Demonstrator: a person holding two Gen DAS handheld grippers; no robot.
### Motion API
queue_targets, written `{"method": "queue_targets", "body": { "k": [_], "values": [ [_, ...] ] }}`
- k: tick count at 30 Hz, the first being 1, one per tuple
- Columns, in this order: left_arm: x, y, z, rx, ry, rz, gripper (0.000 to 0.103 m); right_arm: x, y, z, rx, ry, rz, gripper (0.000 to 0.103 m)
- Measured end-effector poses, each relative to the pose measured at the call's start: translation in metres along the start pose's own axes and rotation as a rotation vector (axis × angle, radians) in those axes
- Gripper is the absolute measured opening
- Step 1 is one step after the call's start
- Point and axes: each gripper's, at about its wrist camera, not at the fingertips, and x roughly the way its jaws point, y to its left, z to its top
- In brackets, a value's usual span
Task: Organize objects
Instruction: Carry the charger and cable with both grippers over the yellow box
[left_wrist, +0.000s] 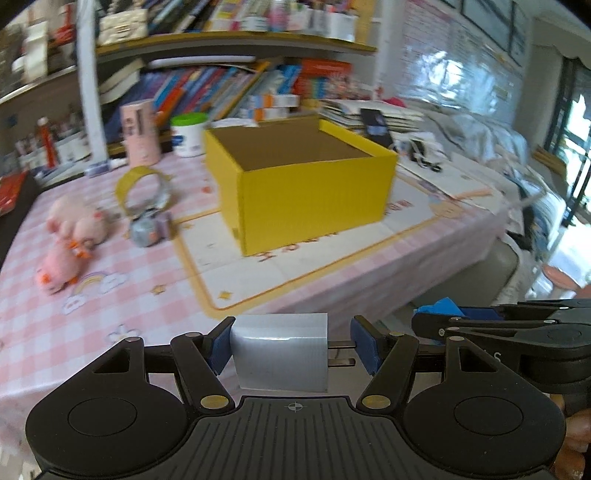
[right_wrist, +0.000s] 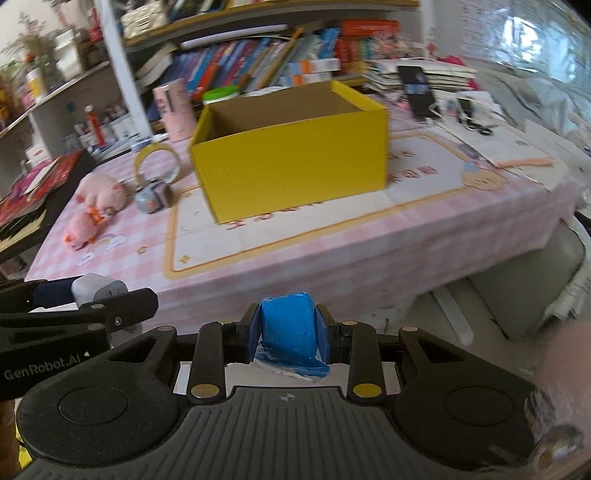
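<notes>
Charger (left_wrist: 281, 354) in left tool (left_wrist: 291, 349)

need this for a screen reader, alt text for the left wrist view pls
The left gripper holds a white plug adapter short of a pink checked table, where an open yellow box stands. Two pink plush toys lie to its left.

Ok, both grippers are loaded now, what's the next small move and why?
Probably carry one load forward over the yellow box and release it there. The left gripper holds the white charger, the right gripper holds the blue packet, and both hang short of the table's near edge. The box is open on top, and what can be seen of its inside looks empty.
</notes>
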Motion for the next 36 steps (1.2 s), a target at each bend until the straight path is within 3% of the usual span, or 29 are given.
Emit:
{"method": "queue_targets", "body": {
  "k": [8, 17, 36],
  "values": [
    [0.011, -0.017, 0.008, 0.041, 0.008, -0.04, 0.066, -0.007, -0.022, -0.001, 0.053, -0.011, -0.047, 0.029],
    [0.02, -0.015, 0.018, 0.029, -0.002, -0.034, 0.066, 0.002, -0.03, 0.012, 0.053, -0.005, -0.04, 0.029],
    [0.05, -0.007, 0.064, 0.017, -0.093, -0.008, 0.066, 0.049, -0.031, 0.073, -0.034, 0.01, -0.002, 0.029]
  ]
}}
